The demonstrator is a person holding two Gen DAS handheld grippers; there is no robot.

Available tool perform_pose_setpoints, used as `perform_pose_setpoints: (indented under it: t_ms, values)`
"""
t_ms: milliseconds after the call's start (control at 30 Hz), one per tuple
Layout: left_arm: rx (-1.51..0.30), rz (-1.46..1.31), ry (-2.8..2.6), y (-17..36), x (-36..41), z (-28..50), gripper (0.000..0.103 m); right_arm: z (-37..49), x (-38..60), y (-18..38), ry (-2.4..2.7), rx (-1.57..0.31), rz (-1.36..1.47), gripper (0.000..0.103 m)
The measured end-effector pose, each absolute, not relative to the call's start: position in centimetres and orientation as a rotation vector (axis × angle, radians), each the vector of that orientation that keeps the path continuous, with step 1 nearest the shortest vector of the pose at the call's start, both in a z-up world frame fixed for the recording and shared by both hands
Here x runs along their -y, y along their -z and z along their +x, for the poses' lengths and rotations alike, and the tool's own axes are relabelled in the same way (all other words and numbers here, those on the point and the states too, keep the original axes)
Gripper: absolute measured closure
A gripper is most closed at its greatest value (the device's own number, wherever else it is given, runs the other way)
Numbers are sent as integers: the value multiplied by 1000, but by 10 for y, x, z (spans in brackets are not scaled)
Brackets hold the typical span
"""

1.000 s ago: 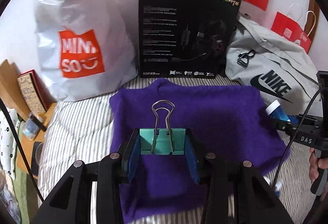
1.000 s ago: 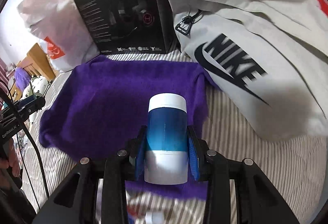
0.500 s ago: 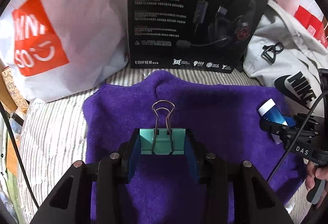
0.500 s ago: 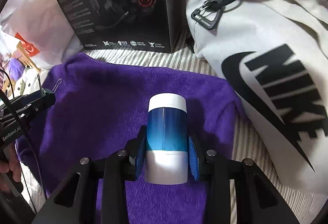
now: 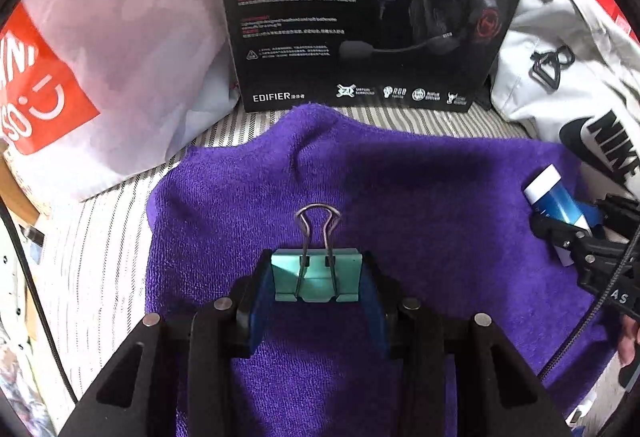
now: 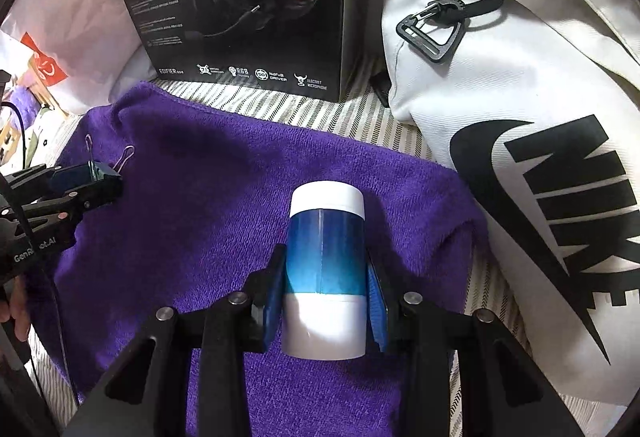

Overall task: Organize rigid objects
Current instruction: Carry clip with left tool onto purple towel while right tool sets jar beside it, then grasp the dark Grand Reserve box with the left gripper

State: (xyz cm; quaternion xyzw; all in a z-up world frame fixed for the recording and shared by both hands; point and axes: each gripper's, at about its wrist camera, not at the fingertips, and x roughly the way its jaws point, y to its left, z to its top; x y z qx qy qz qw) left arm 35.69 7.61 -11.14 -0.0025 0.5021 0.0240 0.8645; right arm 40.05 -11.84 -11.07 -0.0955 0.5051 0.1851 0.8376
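- Left gripper [image 5: 317, 279] pinches the teal clip [image 5: 316, 277] between its blue fingers [image 5: 260, 301], over the purple towel [image 5: 400, 189].
- Right gripper [image 6: 325, 291] has its fingers clamped on the blue-and-white tube [image 6: 325, 269], cap forward, above the towel's right part.
- Headset box [image 6: 240, 5] and Nike bag [image 6: 520, 117] stand behind.

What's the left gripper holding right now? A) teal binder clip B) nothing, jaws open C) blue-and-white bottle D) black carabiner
A: the left gripper is shut on the teal binder clip, blue pads on both its sides, above the purple towel; the blue-and-white bottle sits in the right gripper.
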Motion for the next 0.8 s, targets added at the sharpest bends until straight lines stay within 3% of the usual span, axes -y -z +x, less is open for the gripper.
perform_pose_setpoints:
  t_ms: [67,200,333,500,800]
  values:
    - [-1057,-3,-60,111,-76,357,59,400,117,111,-397,-1069,-207,66]
    - [-1087,-6,-116,114,-78,359,26,396,117,110,-403,-1082,-209,60]
    - [-1102,-21,-106,114,-78,354,26,388,122,109,-413,-1094,-193,48]
    - [-1106,-22,-101,99,-78,328,26,366,131,97,-399,-1088,-172,47]
    - [-1042,-47,-75,61,-74,256,26,304,160,56,-364,-1020,-136,36]
